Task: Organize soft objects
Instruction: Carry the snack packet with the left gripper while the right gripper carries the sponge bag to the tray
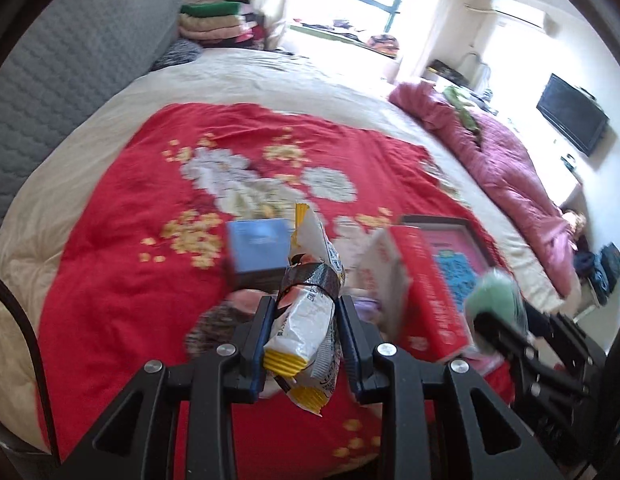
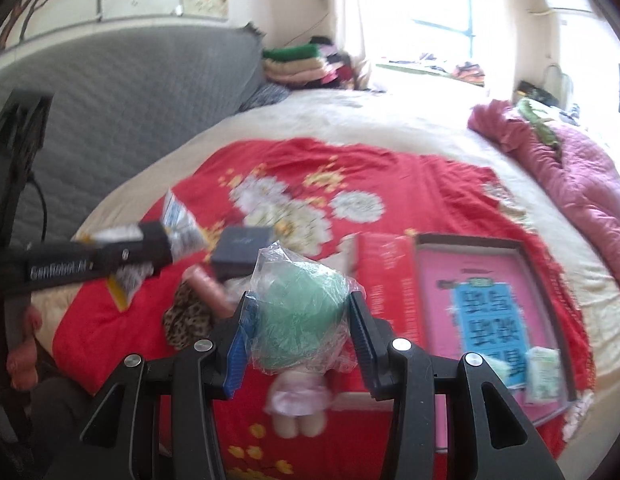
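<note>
Above the red blanket on the bed, left tongs pinch a white snack bag; right tongs clamp a plastic-wrapped green-haired doll. At two o'clock lies the open box. Slick wrapping could slide free, I judge, dropping the doll short of it.

blanket: red, patterned with white and yellow flowers
snack bag: white, yellow crimped ends, black band
small box: blue, at 11 o'clock of the snack bag
doll: green hair under clear plastic, pink dress
open box: red walls, pink sheet printed in blue
cloth: leopard print
quilt: magenta
headboard: grey, quilted
</note>
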The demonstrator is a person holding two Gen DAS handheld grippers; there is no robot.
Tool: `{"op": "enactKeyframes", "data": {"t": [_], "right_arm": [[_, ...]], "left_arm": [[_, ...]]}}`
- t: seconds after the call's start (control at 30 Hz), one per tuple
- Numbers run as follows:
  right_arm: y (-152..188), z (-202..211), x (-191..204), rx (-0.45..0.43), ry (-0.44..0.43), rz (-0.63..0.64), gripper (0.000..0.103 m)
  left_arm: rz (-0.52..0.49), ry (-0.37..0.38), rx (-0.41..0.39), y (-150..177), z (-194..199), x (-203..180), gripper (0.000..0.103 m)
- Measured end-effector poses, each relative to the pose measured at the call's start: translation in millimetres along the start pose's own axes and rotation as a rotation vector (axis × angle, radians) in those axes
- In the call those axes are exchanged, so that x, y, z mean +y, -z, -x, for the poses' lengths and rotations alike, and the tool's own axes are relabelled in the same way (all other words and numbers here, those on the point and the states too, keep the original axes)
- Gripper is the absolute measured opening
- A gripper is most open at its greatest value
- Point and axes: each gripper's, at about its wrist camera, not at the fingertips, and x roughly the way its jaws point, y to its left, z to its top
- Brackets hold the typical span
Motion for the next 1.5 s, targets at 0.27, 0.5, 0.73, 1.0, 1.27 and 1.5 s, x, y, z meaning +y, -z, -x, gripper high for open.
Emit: {"op": "enactKeyframes", "data": {"t": [0.27, 0.5, 0.73, 1.0, 1.27, 1.5], "right_arm": [[-5, 52, -73, -0.073, 0.106, -0.090, 0.047], [2, 76, -133, -0.092, 0.176, -0.159, 0.047], [19, 70, -171, -0.057, 0.218, -0.202, 0.047], [49, 44, -205, 0.013, 0.242, -0.270, 0.047], [76, 16, -222, 0.094, 0.242, -0.300, 0.047], [91, -6, -225, 0.141, 0.232, -0.300, 0.048]], "left_arm": [[-0.109, 0.086, 0.002, 0, -7, -93, 0.032], [-0.192, 0.136, 0.019, 2, -21, -162, 0.032], [-0.243, 0.150, 0.084, 13, -56, -204, 0.032], [-0.310, 0.127, 0.162, 28, -99, -234, 0.032], [-0.346, 0.087, 0.221, 34, -140, -248, 0.032], [-0.356, 0.074, 0.250, 37, -158, -252, 0.032]]}}
